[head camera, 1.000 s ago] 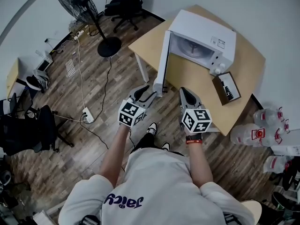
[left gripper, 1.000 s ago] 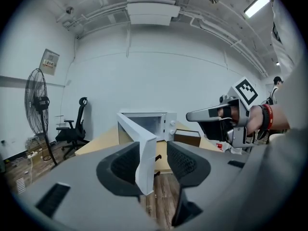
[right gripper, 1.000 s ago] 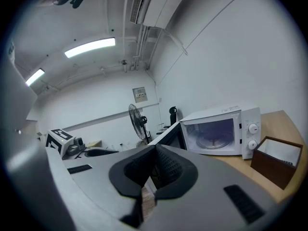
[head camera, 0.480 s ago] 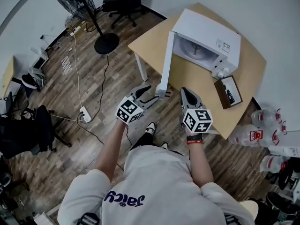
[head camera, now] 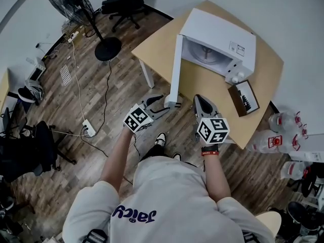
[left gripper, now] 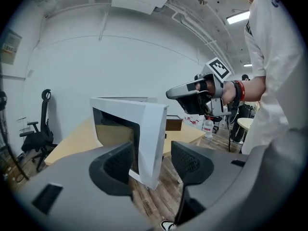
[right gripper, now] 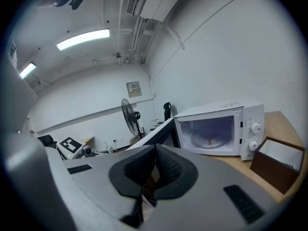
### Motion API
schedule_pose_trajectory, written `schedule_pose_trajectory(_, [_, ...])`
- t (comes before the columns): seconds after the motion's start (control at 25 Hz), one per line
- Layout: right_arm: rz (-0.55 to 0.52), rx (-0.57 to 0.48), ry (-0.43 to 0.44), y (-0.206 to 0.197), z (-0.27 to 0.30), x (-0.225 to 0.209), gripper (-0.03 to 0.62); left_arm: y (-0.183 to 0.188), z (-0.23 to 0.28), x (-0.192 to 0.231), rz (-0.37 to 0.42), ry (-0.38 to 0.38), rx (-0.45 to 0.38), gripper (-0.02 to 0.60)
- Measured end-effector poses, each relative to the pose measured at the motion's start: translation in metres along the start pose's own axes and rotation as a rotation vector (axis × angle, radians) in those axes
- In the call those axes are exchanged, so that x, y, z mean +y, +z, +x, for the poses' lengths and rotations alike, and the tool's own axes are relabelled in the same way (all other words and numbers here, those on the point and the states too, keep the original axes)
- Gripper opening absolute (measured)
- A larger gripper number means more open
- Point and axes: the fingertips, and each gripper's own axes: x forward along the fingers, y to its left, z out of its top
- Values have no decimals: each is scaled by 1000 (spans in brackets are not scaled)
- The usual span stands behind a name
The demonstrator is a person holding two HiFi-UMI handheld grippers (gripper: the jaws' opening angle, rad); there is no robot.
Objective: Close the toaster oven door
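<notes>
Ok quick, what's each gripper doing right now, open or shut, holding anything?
Left gripper: open, jaws just opened; the oven door edge shows between them, not gripped.
Right gripper: shut, holding nothing.

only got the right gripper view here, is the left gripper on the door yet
Observer: Not yet. The left gripper's jaws have just been opening and stand apart; the door's free edge shows between them, untouched.
Operator: how far open is the door
Observer: Wide. In the head view it sticks out well past the table's edge.
Operator: where's my right gripper next to it
Observer: The right gripper hangs over the table's near edge, right of the door's end and apart from it.
</notes>
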Motion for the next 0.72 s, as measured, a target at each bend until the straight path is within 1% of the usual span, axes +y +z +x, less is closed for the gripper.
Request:
schedule_pose_trajectory(0.2, [7,-1,-18,1,4,-9,12,-5,10,4,39,-57,45,242])
schedule_pose_trajectory(0.4, [16,2,-36,0,5,-17,12,-12,18,4,93,-123,120,242])
schedule_pose_trajectory(0.44, [18,1,-39,0,5,-19,12,-12,21,4,106,-128,125,237])
schedule_pose_trajectory(0.56, [23,1,-47,0,6,-23,12,-11,26,8,134,-134,129,168])
schedule_pose_trajectory(0.72, [29,0,-55,-1,5,-28,12,-7,33,3,146,-157,123,161])
